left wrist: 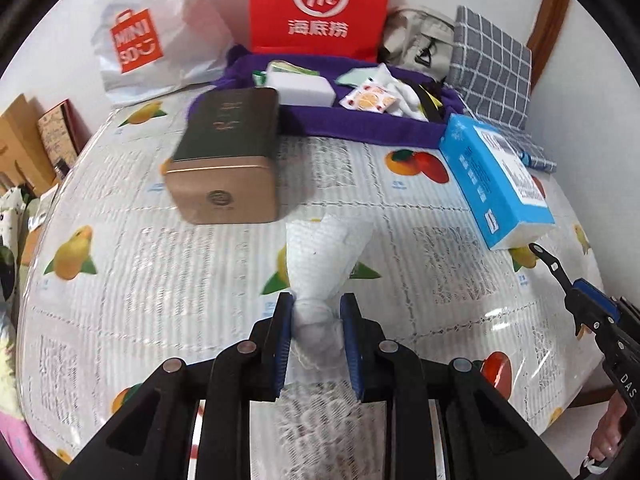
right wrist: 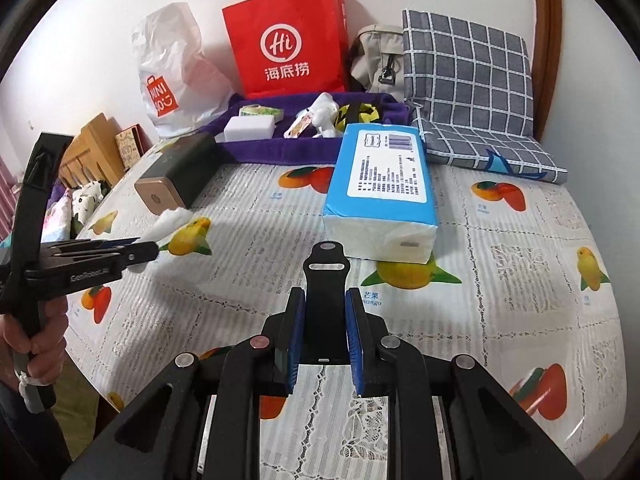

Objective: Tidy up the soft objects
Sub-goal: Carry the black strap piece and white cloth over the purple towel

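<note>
Held a white cloth [left wrist: 320,280] pinched in the left hand-held gripper [left wrist: 318,320], just above the counter [left wrist: 400,208]. Gripped a black strap [right wrist: 324,292] in the right hand-held gripper [right wrist: 322,304]. Judged half done: purple tray [left wrist: 320,124] already partly filled.

Bright, even indoor light, glare on the glossy tablecloth [left wrist: 496,316], strong fisheye bending and dark vignetted corners, slight motion blur.

R claw [right wrist: 324,312] clamps black strap [right wrist: 325,276], tissue pack [right wrist: 380,196] just ahead.
</note>
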`<state>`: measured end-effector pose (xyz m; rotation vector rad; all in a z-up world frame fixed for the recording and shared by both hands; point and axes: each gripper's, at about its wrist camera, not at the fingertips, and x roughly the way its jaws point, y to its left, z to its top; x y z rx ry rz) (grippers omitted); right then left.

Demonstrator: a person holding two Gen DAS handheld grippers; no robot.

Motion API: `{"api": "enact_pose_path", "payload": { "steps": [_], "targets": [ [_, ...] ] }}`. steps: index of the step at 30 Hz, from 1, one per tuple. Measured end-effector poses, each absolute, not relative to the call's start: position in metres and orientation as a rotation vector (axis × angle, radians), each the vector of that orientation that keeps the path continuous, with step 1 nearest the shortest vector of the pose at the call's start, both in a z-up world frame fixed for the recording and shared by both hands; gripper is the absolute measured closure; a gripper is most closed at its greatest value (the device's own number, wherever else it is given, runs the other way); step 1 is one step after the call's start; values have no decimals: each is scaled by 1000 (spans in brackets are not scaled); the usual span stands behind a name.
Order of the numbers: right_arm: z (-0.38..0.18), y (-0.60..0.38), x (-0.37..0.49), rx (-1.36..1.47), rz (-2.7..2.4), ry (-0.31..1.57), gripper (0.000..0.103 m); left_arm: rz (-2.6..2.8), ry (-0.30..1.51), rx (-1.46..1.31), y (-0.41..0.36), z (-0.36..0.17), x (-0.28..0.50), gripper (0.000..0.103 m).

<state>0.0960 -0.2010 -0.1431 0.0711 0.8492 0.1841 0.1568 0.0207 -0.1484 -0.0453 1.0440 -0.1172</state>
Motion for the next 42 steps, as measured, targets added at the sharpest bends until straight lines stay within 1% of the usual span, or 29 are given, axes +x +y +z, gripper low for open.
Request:
{"api": "enact_pose_path", "payload": {
  "steps": [9,18,42],
  "targets": [
    [-122,-203,94,99,189,824,83,-84,993,-82,49,-118,151,80],
    [-94,-204,96,95,182,761,83,-76,935,-107,65,-89,146,80],
    [-58,-193,148,72,216,698,83,-53,867,-127,77,-42,168,80]
  ]
}}
